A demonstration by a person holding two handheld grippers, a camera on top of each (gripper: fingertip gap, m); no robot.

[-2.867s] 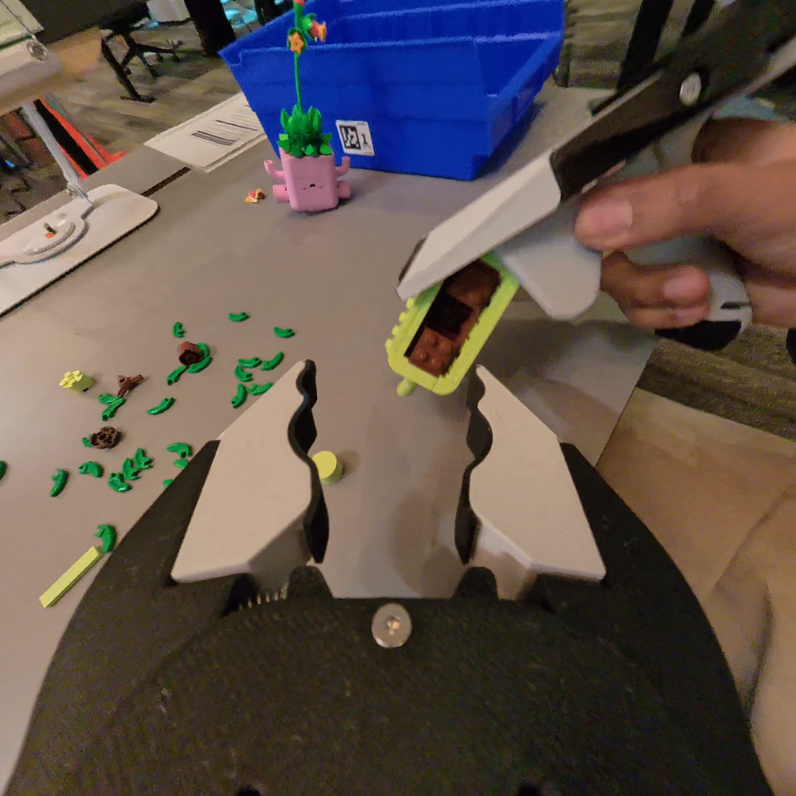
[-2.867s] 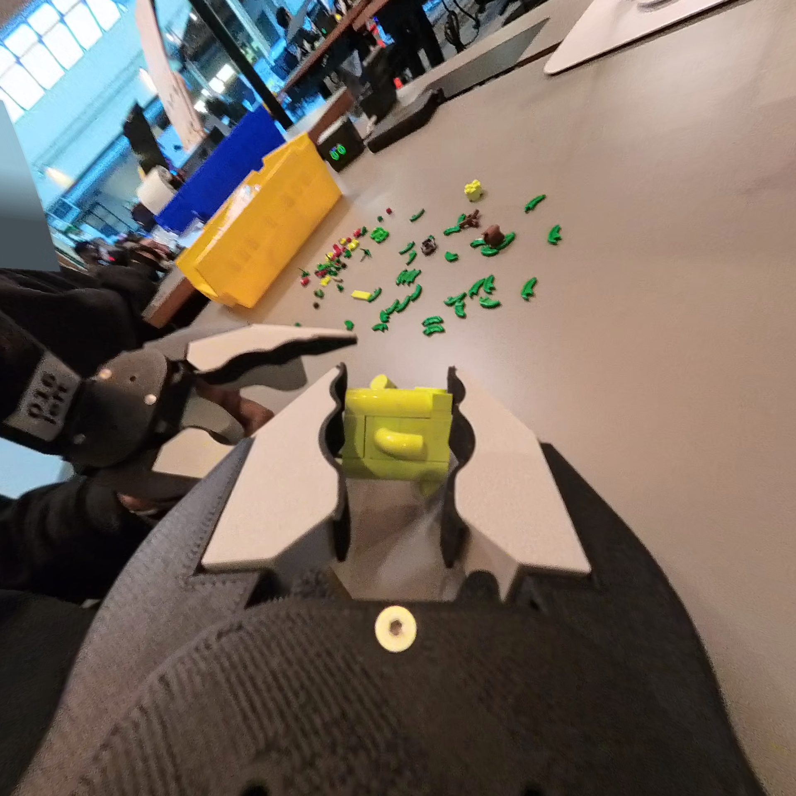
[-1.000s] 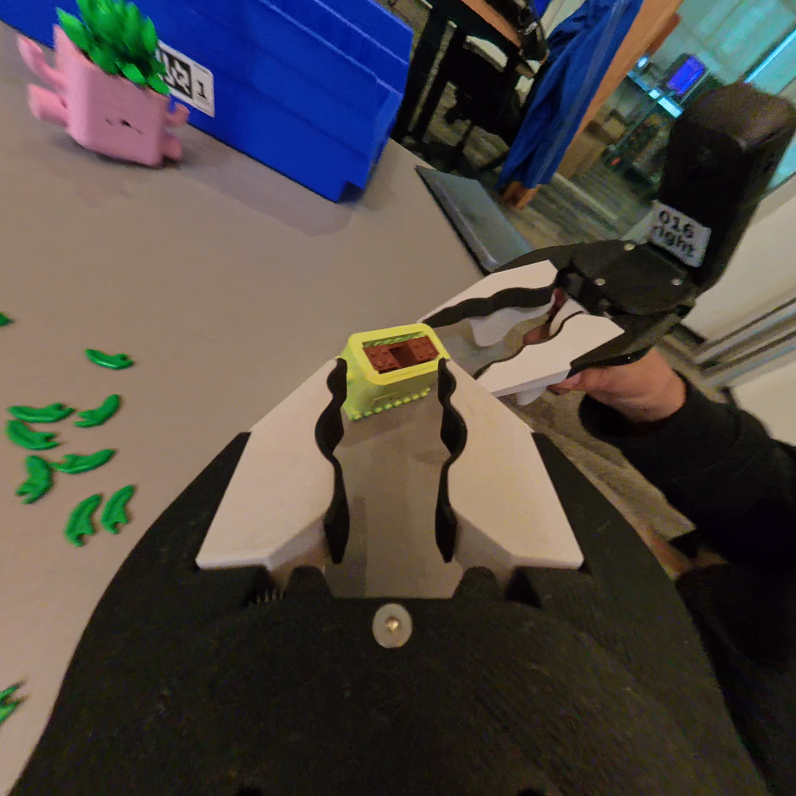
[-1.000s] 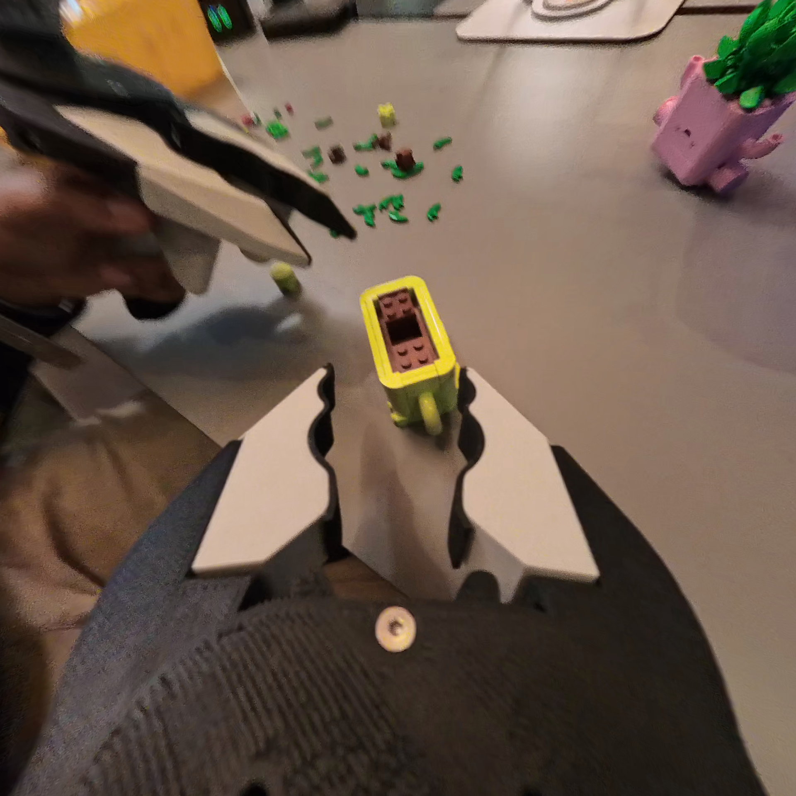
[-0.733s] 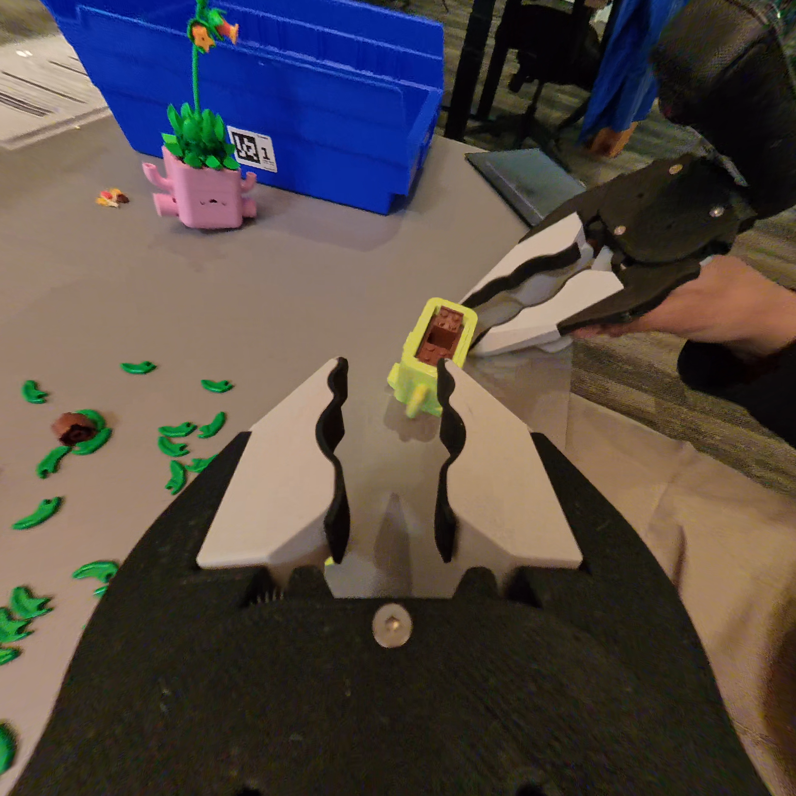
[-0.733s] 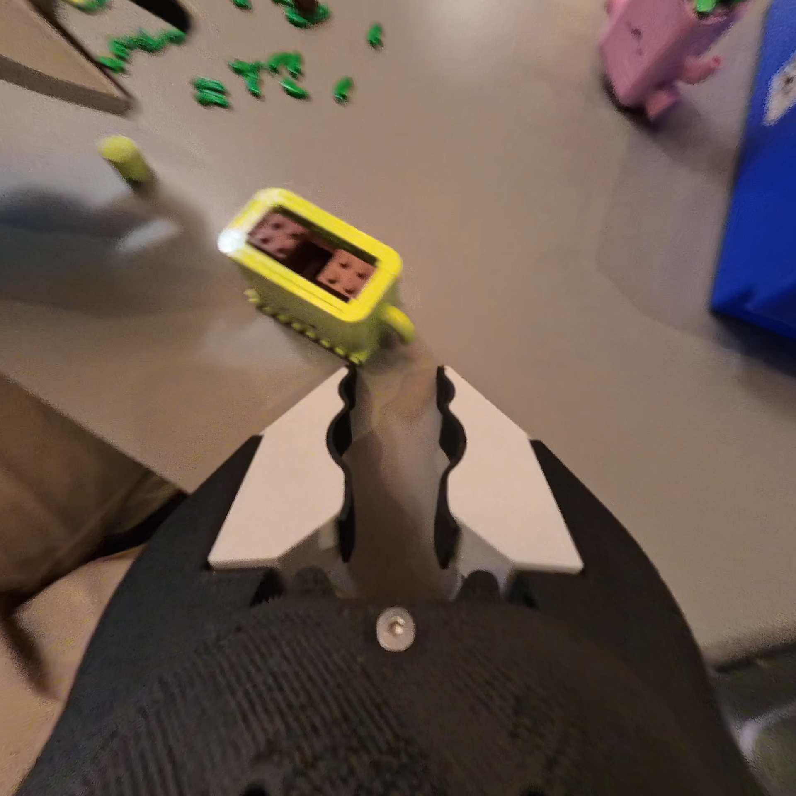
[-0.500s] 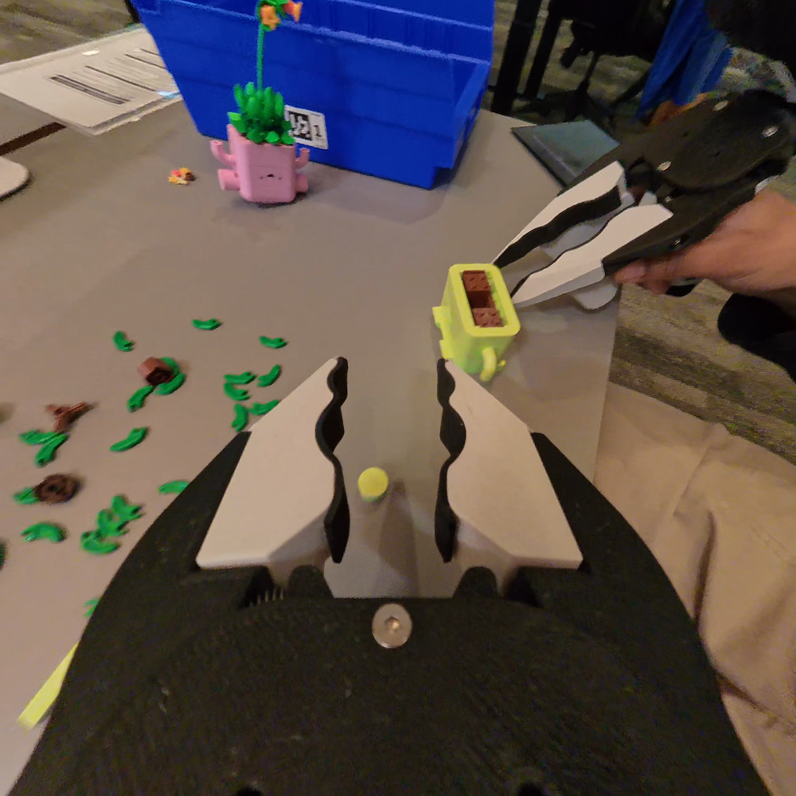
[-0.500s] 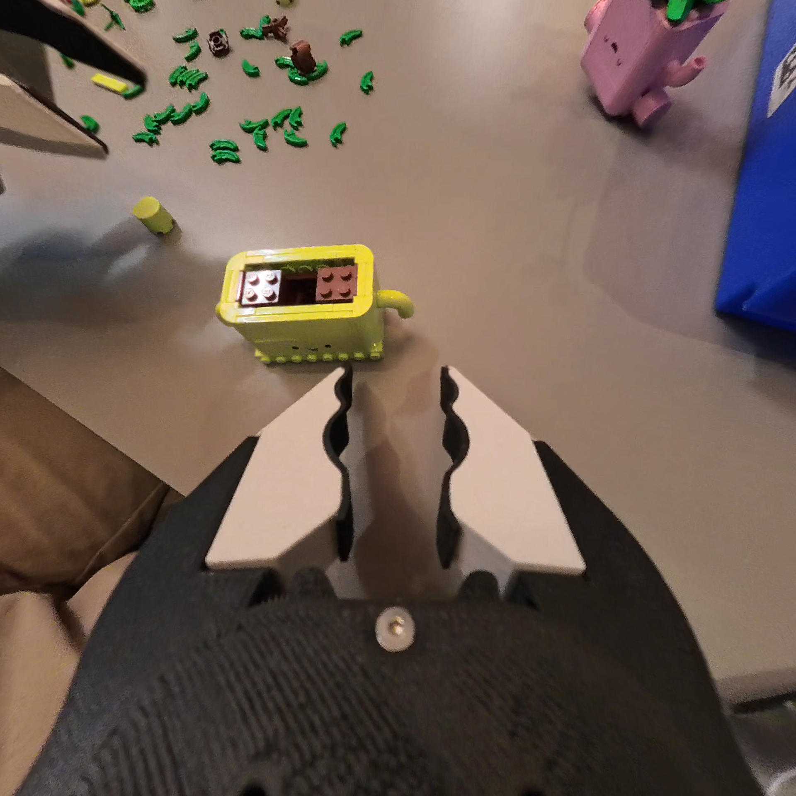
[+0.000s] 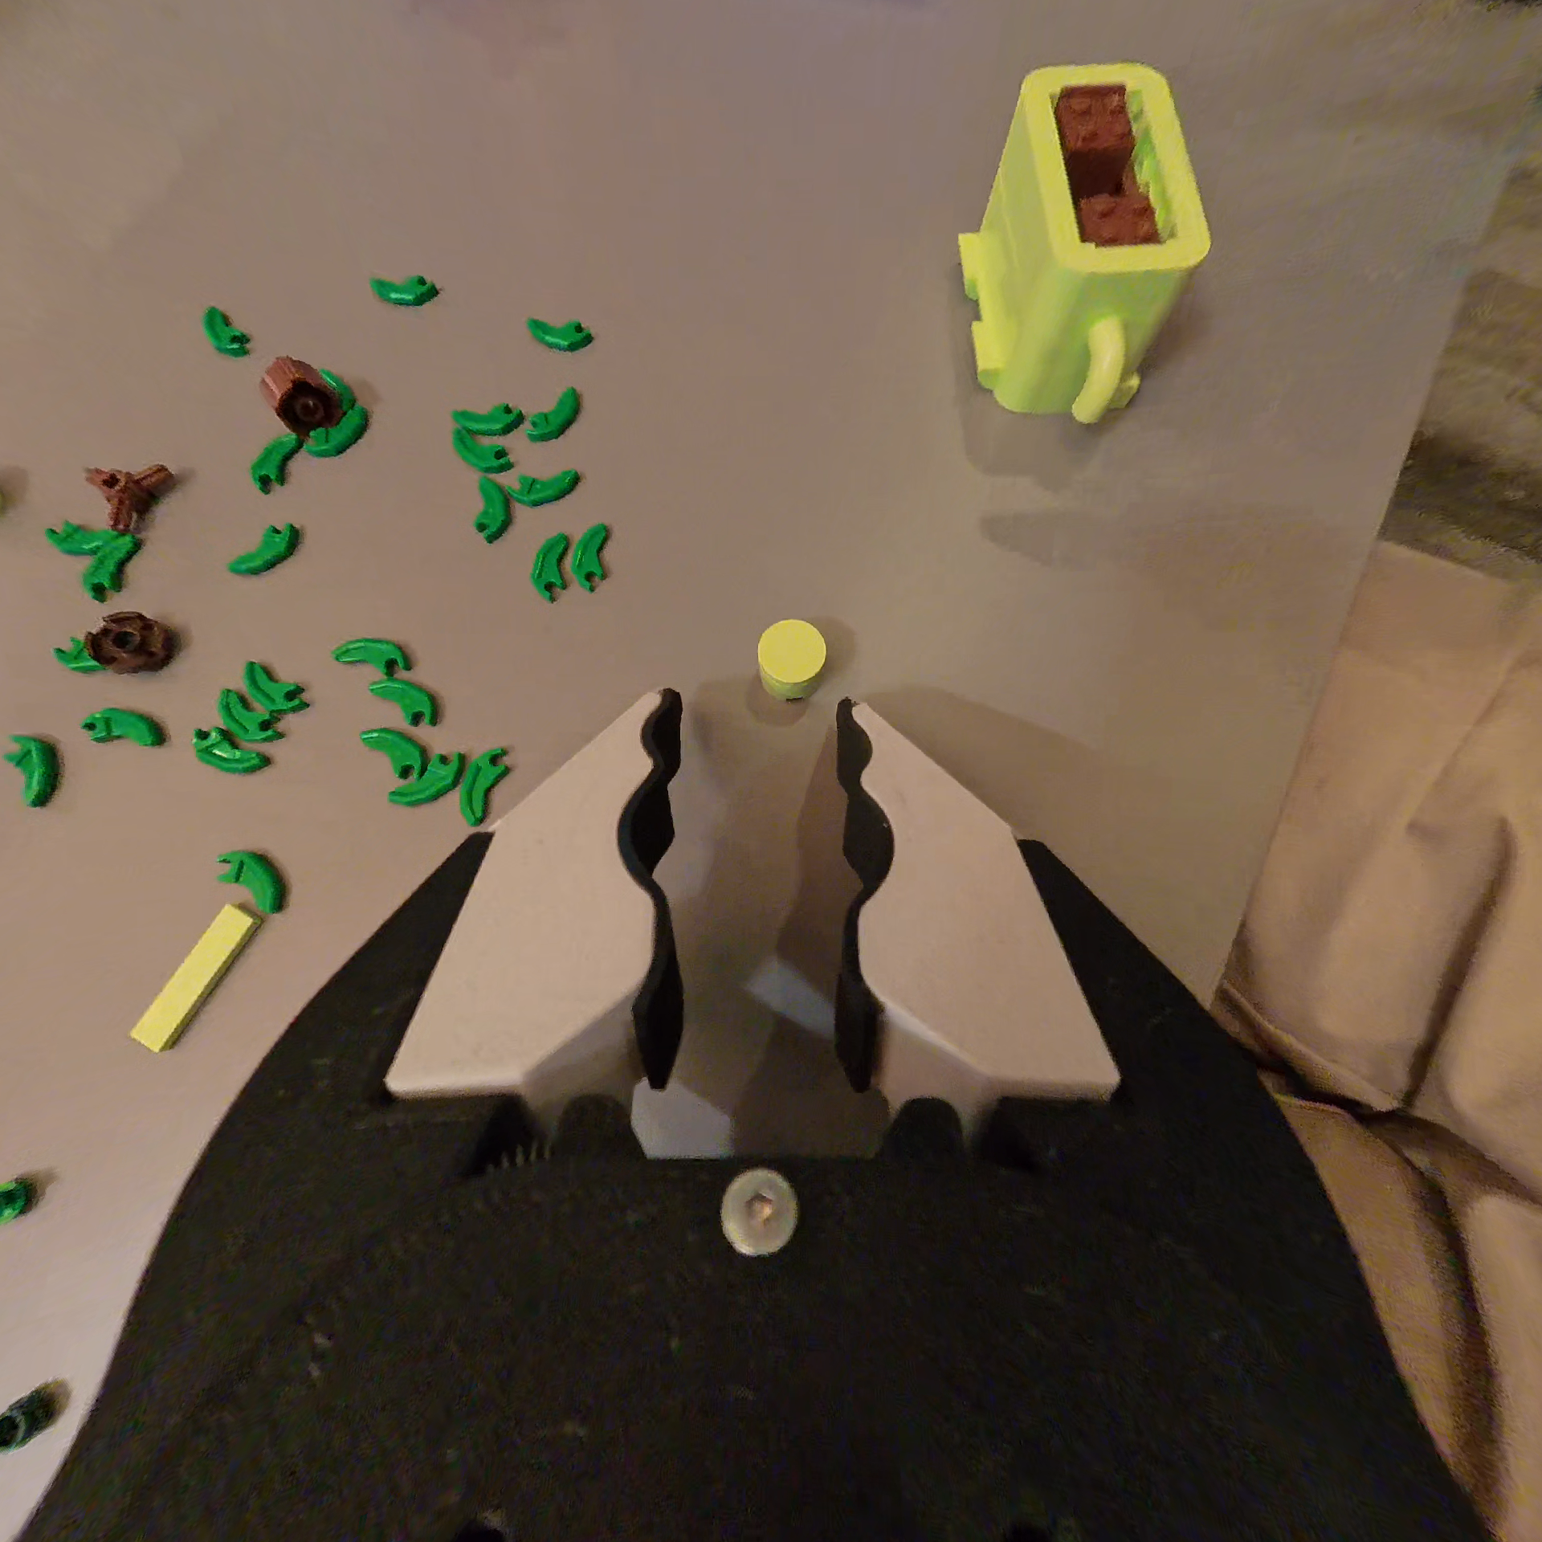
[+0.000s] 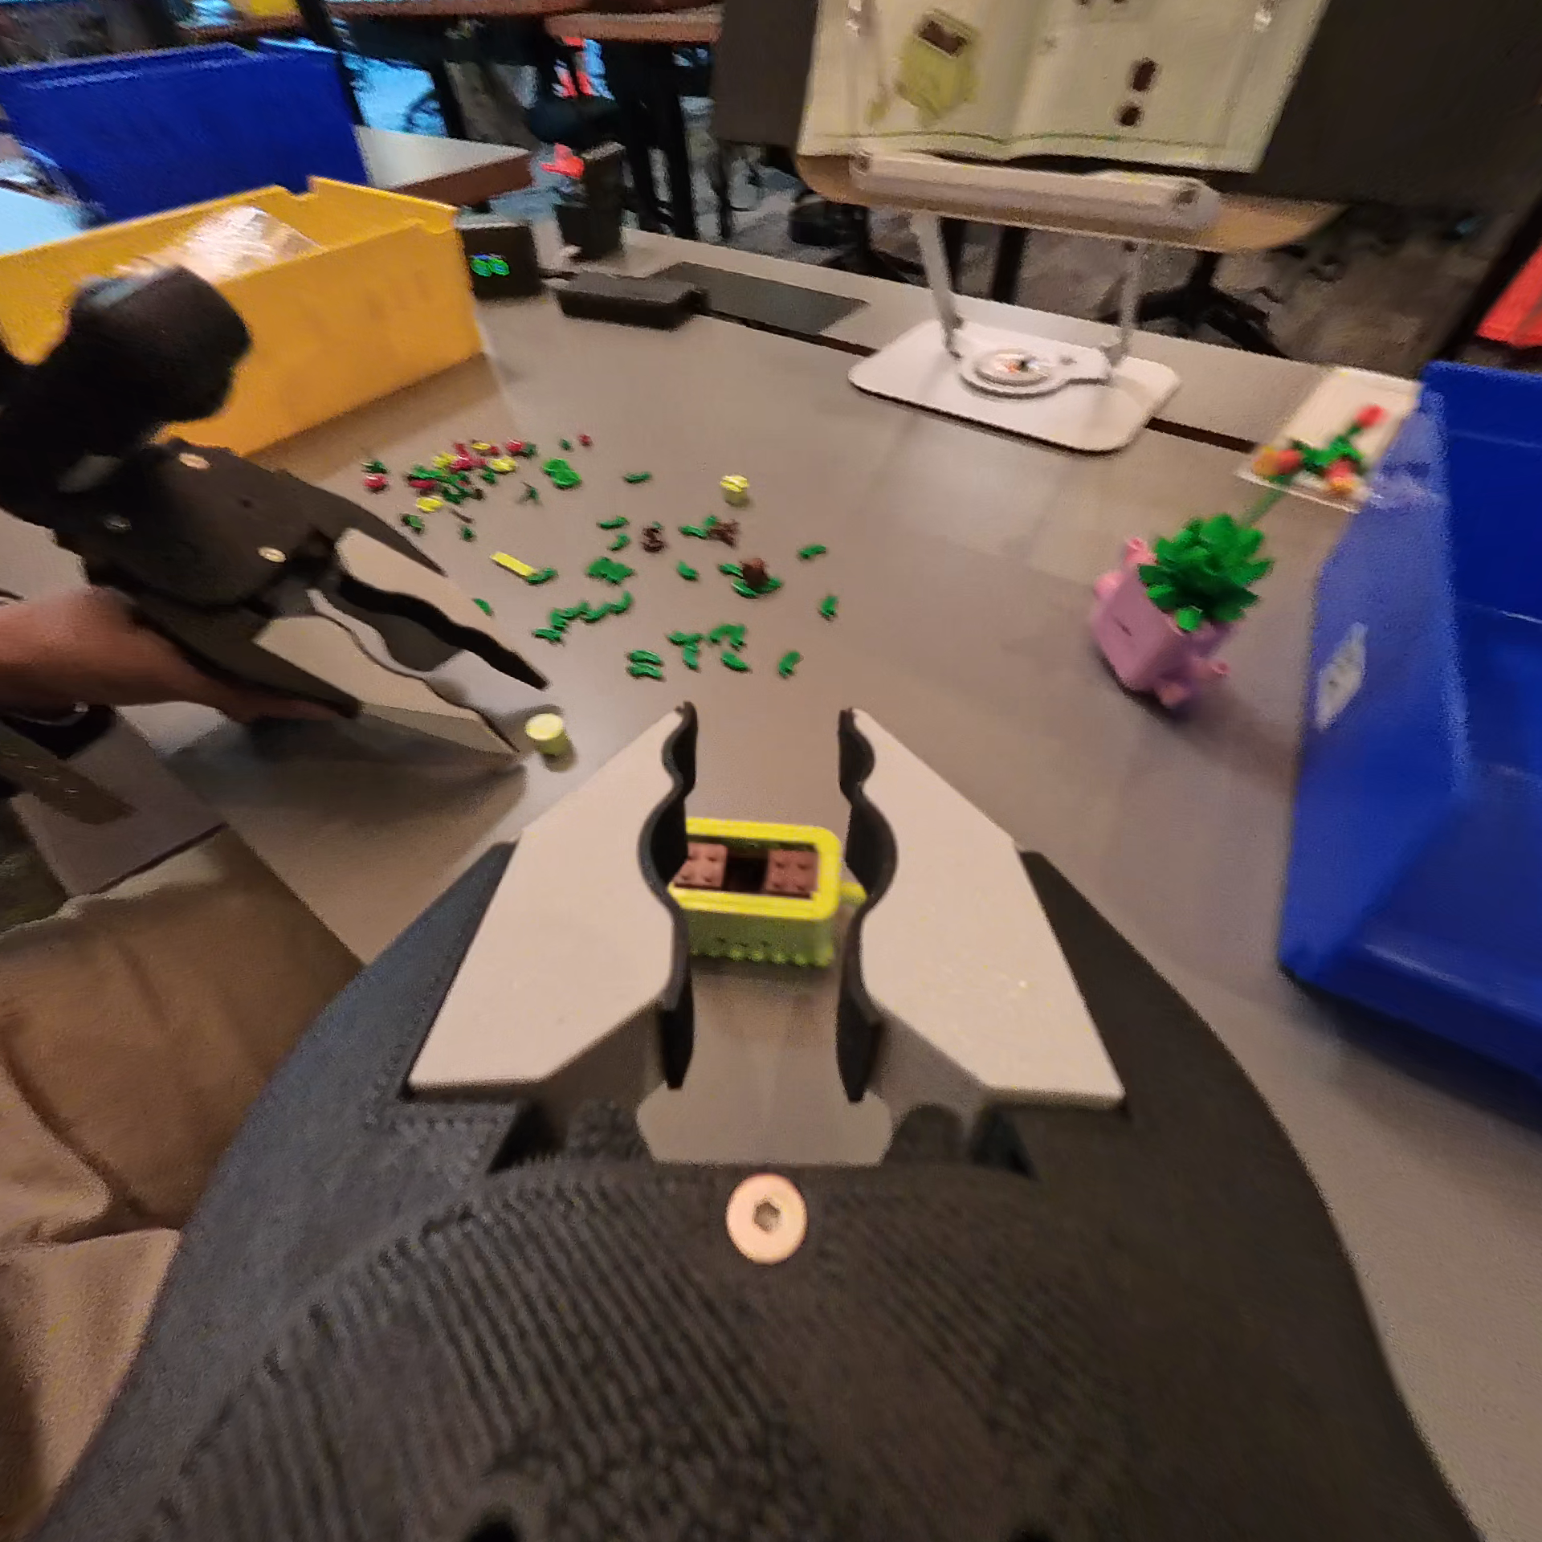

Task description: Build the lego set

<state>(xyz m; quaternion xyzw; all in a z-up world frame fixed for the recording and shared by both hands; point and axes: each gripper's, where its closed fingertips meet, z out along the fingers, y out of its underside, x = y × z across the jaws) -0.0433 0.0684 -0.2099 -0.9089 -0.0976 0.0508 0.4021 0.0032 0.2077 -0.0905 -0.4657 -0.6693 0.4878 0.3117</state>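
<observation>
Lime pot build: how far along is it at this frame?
Done: the lime pot stands upright on the table with brown bricks inside. In hand: nothing; the left gripper, open, points at the lime round piece. Left: scattered green leaves and brown pieces.

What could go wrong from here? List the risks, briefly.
1. The small lime round piece lies just past the open left gripper; closing off-centre could flick it or send it rolling.
2. The lime pot stands near the table edge; a nudge from the open right gripper might tip it off.
3. Loose green leaf pieces lie beside the left gripper and could be swept aside.
</observation>
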